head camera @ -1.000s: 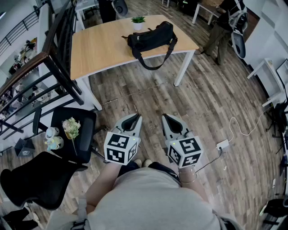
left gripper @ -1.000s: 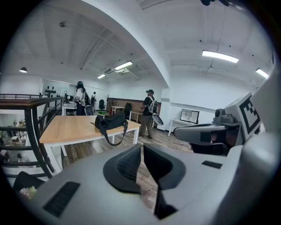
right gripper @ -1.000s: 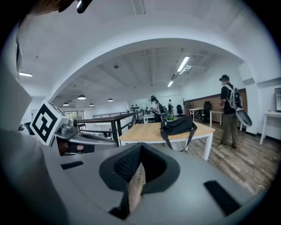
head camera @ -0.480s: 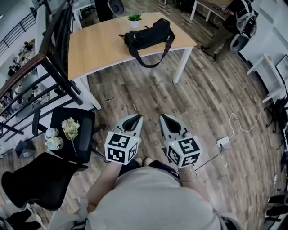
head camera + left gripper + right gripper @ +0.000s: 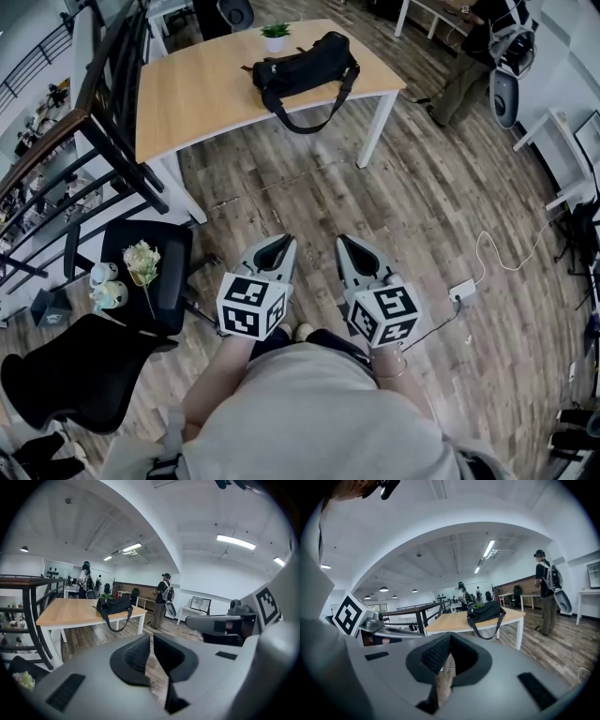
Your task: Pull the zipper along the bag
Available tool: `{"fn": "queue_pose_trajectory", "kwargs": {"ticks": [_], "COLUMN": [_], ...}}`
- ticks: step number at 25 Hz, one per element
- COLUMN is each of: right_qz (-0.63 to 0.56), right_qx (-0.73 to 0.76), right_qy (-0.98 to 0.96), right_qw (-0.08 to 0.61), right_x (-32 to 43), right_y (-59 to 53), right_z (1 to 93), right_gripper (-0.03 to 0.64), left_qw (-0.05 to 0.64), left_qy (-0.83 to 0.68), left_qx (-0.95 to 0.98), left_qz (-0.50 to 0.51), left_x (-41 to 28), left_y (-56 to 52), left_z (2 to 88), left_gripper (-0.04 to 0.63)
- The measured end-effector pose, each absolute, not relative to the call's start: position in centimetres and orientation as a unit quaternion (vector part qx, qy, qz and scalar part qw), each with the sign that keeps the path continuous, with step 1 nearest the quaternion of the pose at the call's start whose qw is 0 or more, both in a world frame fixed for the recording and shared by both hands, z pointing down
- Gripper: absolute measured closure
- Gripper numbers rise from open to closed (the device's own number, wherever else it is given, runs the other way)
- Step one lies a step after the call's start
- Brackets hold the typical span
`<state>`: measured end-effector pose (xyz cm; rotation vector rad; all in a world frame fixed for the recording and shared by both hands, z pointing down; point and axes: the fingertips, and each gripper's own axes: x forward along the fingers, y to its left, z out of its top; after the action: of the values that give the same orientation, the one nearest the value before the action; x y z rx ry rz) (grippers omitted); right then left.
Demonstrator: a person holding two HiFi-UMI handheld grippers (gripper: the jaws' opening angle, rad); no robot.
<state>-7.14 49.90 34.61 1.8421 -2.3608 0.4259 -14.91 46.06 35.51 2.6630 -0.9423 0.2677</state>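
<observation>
Head view: where is the black fabric duffel bag [image 5: 302, 67] with the long shoulder strap?

It lies on the light wooden tabletop [image 5: 197, 94] with white legs, toward the far side. Its strap hangs in a loop over the near edge. A small green potted plant [image 5: 275, 37] stands just behind it.

And the grippers?

Both are well apart from the bag, held side by side low over the grey-brown plank floor [image 5: 309, 187]. The left hand-held gripper [image 5: 281, 246] has its jaws all but together, with only a thin slit and nothing in it. The right hand-held gripper [image 5: 347, 247] has its jaws together and is also empty.

What else is in the room?

A black metal railing with a wooden handrail [image 5: 103, 122] runs along the left. Below it a black chair [image 5: 173, 281] carries a bunch of pale flowers [image 5: 142, 262]. A white power strip [image 5: 464, 292] with its cable lies on the floor at the right. A person [image 5: 457, 82] stands beyond the tabletop.
</observation>
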Motion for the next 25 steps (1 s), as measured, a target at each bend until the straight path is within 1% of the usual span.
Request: {"fn": "queue_pose_trajectory", "kwargs": {"ticks": [6, 7, 8, 11, 12, 14, 15, 18, 20, 25], "right_qz": [0.14, 0.141, 0.143, 0.148, 0.149, 0.152, 0.154, 0.16, 0.163, 0.164], "right_qx": [0.613, 0.611, 0.61, 0.606, 0.605, 0.603, 0.602, 0.599, 0.599, 0.612], "right_qy": [-0.776, -0.777, -0.777, -0.779, -0.78, -0.78, -0.781, -0.782, -0.781, -0.771], "right_qw": [0.059, 0.059, 0.06, 0.062, 0.062, 0.064, 0.064, 0.065, 0.066, 0.067], "right_x": [-5.3, -5.1, -4.9, -4.4, -4.2, -4.1, -4.1, -4.2, -4.0, -2.6], "right_y": [50.5, 50.6, 50.7, 51.0, 51.1, 51.0, 50.9, 50.6, 50.0, 46.8], "right_z": [35.1, 35.2, 35.3, 35.6, 35.8, 36.2, 36.3, 36.8, 37.2, 37.7], "right_gripper": [0.611, 0.603, 0.579, 0.574, 0.571, 0.56, 0.554, 0.548, 0.528, 0.505], "left_qw": [0.152, 0.153, 0.154, 0.16, 0.161, 0.165, 0.168, 0.173, 0.178, 0.181], "left_qy": [-0.332, -0.333, -0.334, -0.338, -0.338, -0.337, -0.336, -0.339, -0.338, -0.327], "left_qx": [0.926, 0.925, 0.925, 0.922, 0.922, 0.922, 0.921, 0.919, 0.919, 0.921], "left_qz": [0.099, 0.099, 0.098, 0.098, 0.098, 0.098, 0.098, 0.101, 0.104, 0.108], "left_x": [-13.4, -13.2, -13.0, -12.5, -12.3, -12.1, -12.0, -12.0, -11.8, -10.7], "left_y": [46.5, 46.6, 46.8, 47.2, 47.4, 47.4, 47.3, 46.9, 46.2, 42.4], "left_z": [36.1, 36.2, 36.3, 36.4, 36.5, 36.7, 36.8, 37.3, 37.8, 38.6], "left_gripper": [0.558, 0.558, 0.557, 0.557, 0.551, 0.505, 0.492, 0.492, 0.492, 0.492]}}
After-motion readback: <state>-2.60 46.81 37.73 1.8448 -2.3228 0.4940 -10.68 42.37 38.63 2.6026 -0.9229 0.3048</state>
